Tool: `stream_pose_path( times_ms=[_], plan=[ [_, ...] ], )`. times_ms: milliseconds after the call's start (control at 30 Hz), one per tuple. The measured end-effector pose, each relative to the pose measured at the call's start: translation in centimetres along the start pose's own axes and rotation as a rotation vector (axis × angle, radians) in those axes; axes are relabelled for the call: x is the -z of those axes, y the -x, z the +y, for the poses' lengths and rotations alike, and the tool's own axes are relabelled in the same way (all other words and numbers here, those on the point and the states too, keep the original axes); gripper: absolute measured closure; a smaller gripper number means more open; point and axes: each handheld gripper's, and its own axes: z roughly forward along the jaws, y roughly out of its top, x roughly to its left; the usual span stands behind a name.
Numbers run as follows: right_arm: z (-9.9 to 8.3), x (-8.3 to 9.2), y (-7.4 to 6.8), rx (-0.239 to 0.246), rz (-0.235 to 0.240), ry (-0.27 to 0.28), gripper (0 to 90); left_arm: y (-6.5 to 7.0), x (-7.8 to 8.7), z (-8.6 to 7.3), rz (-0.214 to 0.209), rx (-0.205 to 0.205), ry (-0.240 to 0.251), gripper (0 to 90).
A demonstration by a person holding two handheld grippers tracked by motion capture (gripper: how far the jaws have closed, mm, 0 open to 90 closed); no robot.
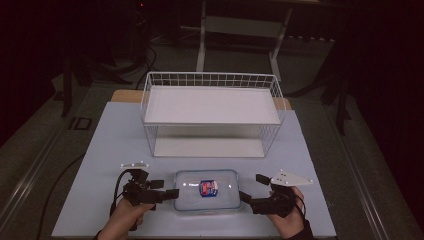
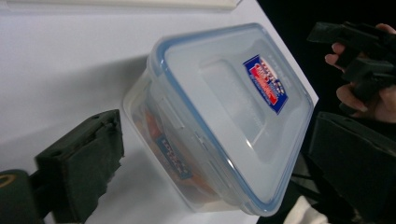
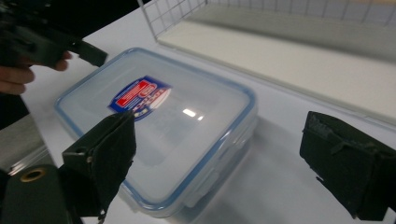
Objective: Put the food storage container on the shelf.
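Observation:
A clear plastic container with a blue-rimmed snap lid and a red, white and blue label lies flat near the table's front edge. My left gripper is at its left end, open. In the left gripper view the container lies between the two black jaws, with a gap on each side. At the container's right end my right gripper is open too. In the right gripper view one jaw hangs over the lid and the other stands off to the side above the table.
A white wire basket shelf with two flat boards stands behind the container, mid-table. The light blue tabletop spreads to both sides. A dark floor, a cable and a stand's legs lie beyond the table.

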Motion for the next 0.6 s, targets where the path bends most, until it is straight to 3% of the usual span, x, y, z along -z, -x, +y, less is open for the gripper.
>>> stream_pose_path(
  times_ms=[67,100,200,233,433,500,533,600],
  plan=[
    [0.0,0.0,-0.1,-0.002,-0.007,0.003,10.4,-0.1,-0.2,0.0,-0.002,0.016,-0.016,5.5],
    [0.0,-0.1,-0.2,-0.003,0.003,-0.002,10.3,-0.3,-0.5,0.1,0.002,0.054,-0.033,7.2],
    [0.0,-0.2,-0.3,-0.009,0.013,-0.002,10.3,-0.6,-0.6,0.2,0.015,0.076,-0.043,12.1],
    [0.0,-0.3,-0.3,-0.013,0.021,-0.008,10.3,-1.0,-0.7,0.3,0.001,0.112,-0.043,12.1],
    [-0.1,-0.6,-0.3,-0.020,0.028,-0.030,10.8,-2.5,-1.2,0.4,-0.131,0.214,-0.072,21.5],
    [-0.1,-0.6,-0.3,-0.020,0.033,-0.032,10.9,-2.7,-1.2,0.3,-0.136,0.232,-0.077,25.9],
    [-0.1,-0.6,-0.3,-0.019,0.028,-0.032,10.9,-3.0,-1.5,0.1,-0.152,0.260,-0.092,29.4],
    [-0.1,-0.5,-0.3,-0.020,0.025,-0.034,11.3,-3.1,-1.6,0.0,-0.158,0.268,-0.092,33.3]
  ],
)
